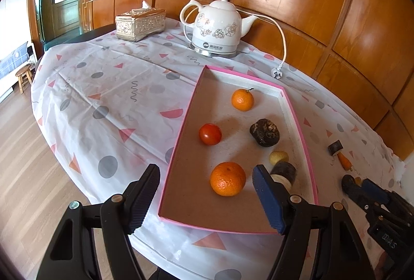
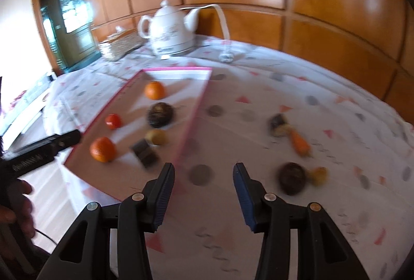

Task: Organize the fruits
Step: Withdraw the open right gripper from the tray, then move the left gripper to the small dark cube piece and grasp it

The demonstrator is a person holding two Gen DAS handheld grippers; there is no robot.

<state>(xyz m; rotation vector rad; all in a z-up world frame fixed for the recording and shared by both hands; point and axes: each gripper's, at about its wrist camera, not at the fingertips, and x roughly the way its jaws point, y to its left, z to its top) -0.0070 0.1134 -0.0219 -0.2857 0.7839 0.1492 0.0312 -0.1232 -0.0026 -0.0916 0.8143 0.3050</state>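
Both grippers gape empty near the pink tray

Worktop under a white cloth printed with grey dots and pink triangles, bearing a white floral ceramic electric kettle with unplugged white cord and an embossed silver tissue box; small wooden stool on floor.

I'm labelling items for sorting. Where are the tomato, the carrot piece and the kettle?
tomato [image 1: 210, 134]: left wrist view, middle of its red skin.
carrot piece [image 2: 299, 142]: right wrist view, middle of its orange body.
kettle [image 1: 216, 27]: left wrist view, its flowered belly.
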